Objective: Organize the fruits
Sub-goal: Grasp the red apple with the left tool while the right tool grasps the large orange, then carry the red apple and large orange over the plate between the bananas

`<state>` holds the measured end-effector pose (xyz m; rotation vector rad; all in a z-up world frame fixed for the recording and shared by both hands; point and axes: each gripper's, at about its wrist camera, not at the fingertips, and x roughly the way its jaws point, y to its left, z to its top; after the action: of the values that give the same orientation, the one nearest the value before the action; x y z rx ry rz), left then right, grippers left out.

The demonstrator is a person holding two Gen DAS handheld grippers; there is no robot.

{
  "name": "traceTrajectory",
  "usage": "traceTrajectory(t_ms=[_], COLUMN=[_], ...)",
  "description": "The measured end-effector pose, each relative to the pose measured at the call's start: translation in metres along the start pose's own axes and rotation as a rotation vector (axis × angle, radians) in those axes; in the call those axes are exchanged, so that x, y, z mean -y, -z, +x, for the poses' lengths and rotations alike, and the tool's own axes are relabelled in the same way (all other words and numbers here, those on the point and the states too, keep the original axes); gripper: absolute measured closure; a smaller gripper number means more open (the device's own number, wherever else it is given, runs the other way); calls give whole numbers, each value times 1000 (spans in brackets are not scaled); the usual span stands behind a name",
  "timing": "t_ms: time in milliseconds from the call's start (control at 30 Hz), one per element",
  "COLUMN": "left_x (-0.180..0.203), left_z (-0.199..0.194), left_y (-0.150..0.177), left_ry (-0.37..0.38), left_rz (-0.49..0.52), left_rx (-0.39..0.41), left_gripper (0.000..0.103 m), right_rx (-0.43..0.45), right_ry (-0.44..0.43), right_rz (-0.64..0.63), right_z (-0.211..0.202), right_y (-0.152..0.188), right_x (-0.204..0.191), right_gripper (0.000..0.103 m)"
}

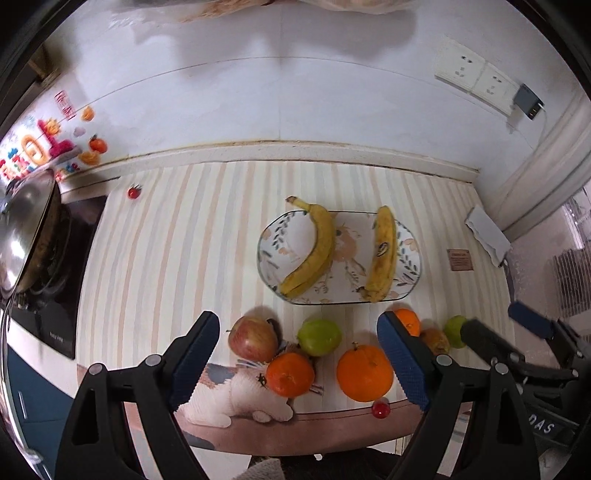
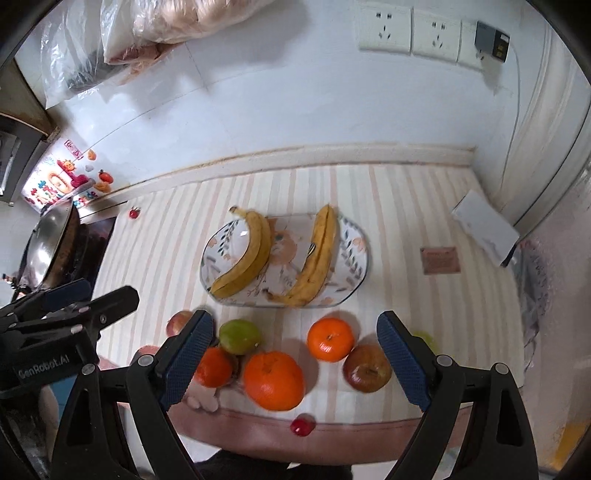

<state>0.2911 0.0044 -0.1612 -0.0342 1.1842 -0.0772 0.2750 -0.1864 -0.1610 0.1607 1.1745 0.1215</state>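
Two yellow bananas lie on a leaf-patterned oval plate mid-table. In front of it sit a red apple, a green fruit, a mandarin, a large orange and a cherry tomato. My left gripper hovers open above these, pads empty. The right wrist view shows the plate, an orange, a second red apple and the large orange. My right gripper hangs open over them, holding nothing. Each gripper appears at the other view's edge.
A steel wok sits on a black stove at the left. Another cherry tomato lies near the back wall. A white box and a brown card are at the right. Wall sockets are above. The table's front edge runs just below the fruit.
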Motion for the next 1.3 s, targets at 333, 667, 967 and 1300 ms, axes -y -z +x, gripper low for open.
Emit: traceTrajectory(t_ms=[333, 667, 967, 1300], left_x=[-52, -86, -80, -86], left_z=[66, 134, 210, 197], left_y=[48, 54, 31, 49], left_ry=[-72, 26, 74, 9], left_rz=[-89, -288, -313, -242], left_rx=[-188, -342, -463, -442], left_gripper=[16, 16, 36, 39], right_rx=[-319, -424, -446, -447], right_ry=[-86, -68, -68, -59], right_rz=[35, 21, 55, 27], right_z=[118, 181, 197, 197], right_y=[51, 75, 81, 82], right_x=[5, -1, -3, -10], right_gripper=[8, 8, 18, 19])
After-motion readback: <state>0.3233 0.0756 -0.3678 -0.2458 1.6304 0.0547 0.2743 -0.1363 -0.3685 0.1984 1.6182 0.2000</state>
